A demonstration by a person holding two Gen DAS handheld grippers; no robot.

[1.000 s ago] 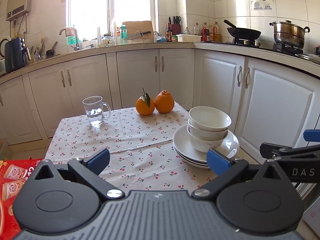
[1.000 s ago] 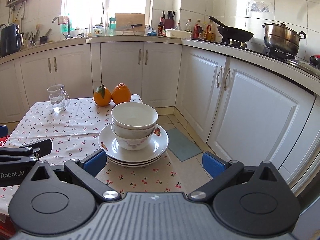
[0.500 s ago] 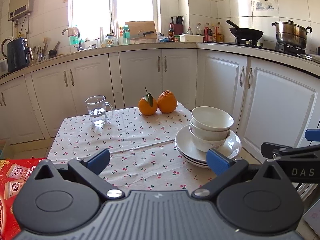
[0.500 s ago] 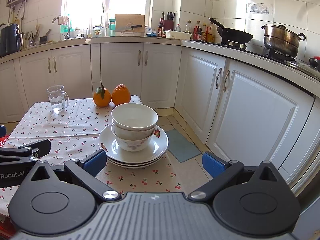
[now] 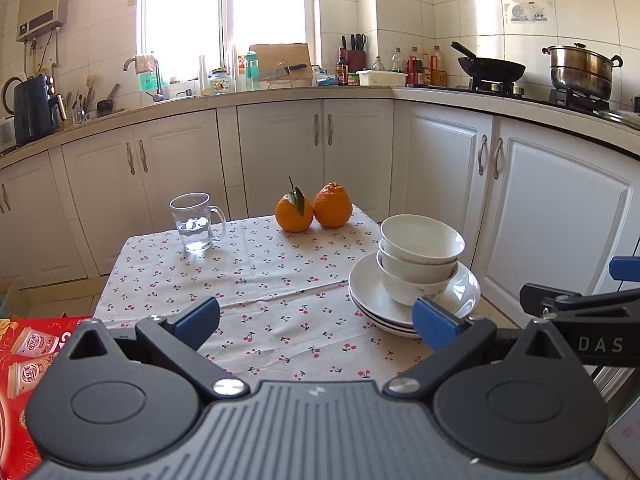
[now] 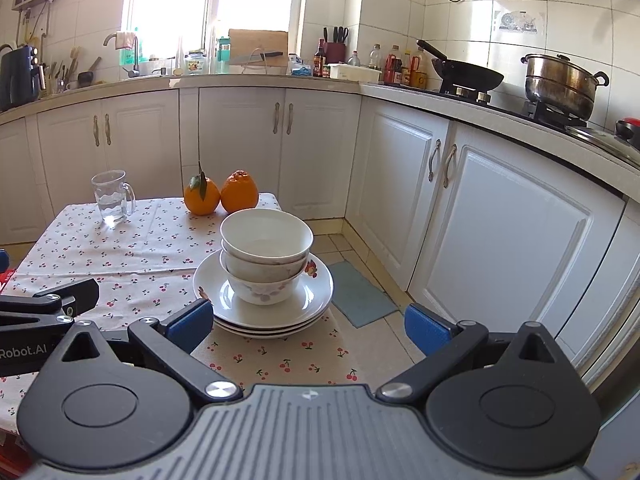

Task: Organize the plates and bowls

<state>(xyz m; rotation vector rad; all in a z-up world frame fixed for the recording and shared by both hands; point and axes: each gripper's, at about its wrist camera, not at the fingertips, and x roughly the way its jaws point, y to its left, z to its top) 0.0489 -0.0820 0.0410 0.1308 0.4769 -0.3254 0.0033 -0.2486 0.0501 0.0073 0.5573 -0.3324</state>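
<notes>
Tongs [image 5: 316,320] [image 6: 308,325] still agape, bowls [image 6: 266,254] nearer

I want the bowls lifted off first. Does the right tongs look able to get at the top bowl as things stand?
Probably yes. The right tongs is open, just short of the plates, and the top bowl stands uncovered at the table's near corner with nothing in between.

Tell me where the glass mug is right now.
The glass mug stands on the cherry-print tablecloth at the table's far left, left of the two oranges and well apart from the stacked bowls; the right wrist view agrees.
</notes>
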